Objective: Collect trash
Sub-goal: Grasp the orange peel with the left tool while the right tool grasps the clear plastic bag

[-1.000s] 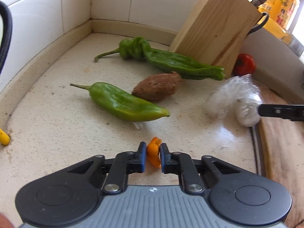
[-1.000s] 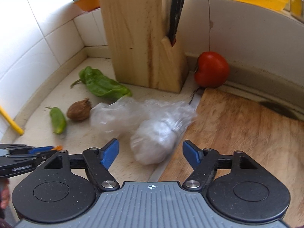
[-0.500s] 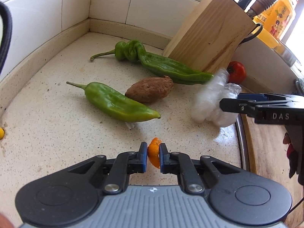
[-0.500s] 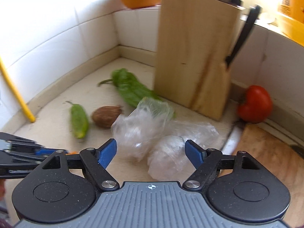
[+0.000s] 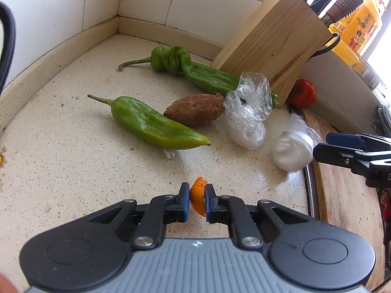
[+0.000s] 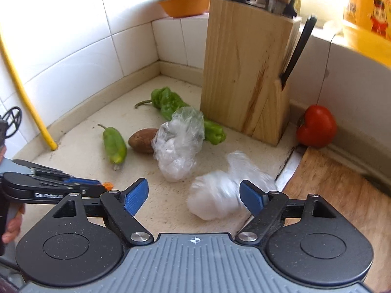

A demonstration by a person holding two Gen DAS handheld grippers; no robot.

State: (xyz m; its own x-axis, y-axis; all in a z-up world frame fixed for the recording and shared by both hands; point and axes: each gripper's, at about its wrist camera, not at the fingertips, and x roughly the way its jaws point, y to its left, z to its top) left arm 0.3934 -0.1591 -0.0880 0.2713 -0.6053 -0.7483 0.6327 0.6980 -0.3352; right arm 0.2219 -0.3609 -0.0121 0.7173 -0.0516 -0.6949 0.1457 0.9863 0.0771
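Observation:
My left gripper is shut on a small orange peel, held just above the speckled counter; the peel's tip shows at the left gripper's end in the right wrist view. Two crumpled clear plastic bags lie on the counter: one upright against a brown tuber, the other, blurred, lower down near the counter's edge. My right gripper is open, its blue pads either side of the nearer bag without touching it. From the left wrist view the same bags sit left of the right gripper.
Two green peppers and a brown tuber lie mid-counter. A wooden knife block stands at the back, a tomato beside it. A wooden cutting board covers the right. White tiled walls enclose the corner; a yellow rod leans left.
The plastic has separated into two bundles, one left by the tuber, the other shifted toward the right gripper. The right gripper has drawn back and up. The left gripper still holds the peel.

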